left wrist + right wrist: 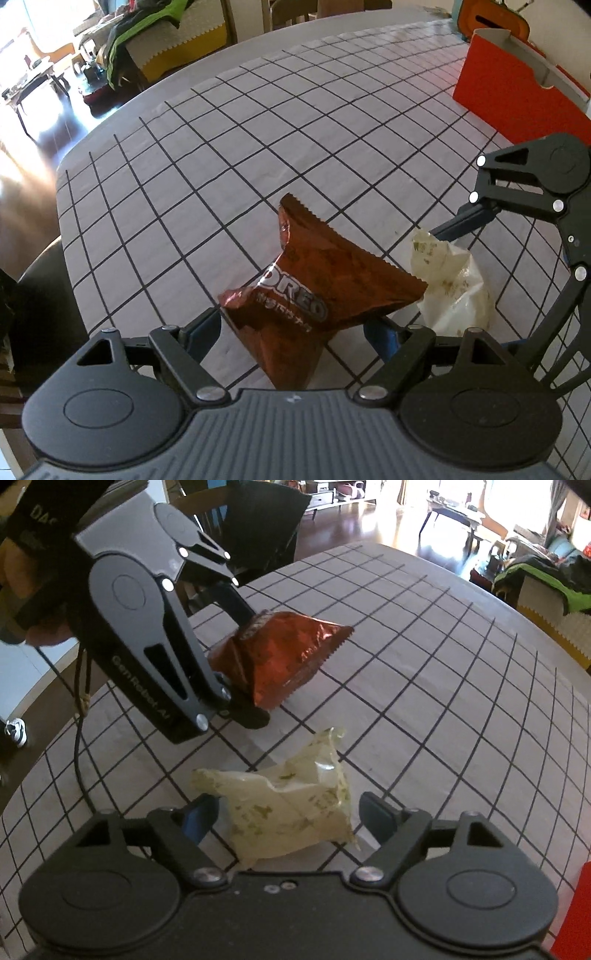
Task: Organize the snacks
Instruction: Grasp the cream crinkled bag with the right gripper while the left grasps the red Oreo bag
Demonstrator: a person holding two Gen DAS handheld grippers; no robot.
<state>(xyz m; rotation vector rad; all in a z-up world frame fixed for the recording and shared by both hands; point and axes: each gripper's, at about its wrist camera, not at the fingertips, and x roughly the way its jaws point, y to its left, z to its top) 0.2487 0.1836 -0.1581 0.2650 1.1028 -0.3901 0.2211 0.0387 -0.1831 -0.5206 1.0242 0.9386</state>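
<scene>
Tongs (295, 328) straddle Oreo pouch (317, 291); orange box (517, 96) stands apart.

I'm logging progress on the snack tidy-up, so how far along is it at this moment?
Nothing looks put away yet: the red box stands apart, and its inside isn't visible. In hand: the left gripper straddles the brown Oreo packet, and the right gripper straddles the pale green-printed packet, fingers wide on both, neither clamped. Both packets rest on the checked tablecloth. Gripping, lifting and placing both remain.
</scene>
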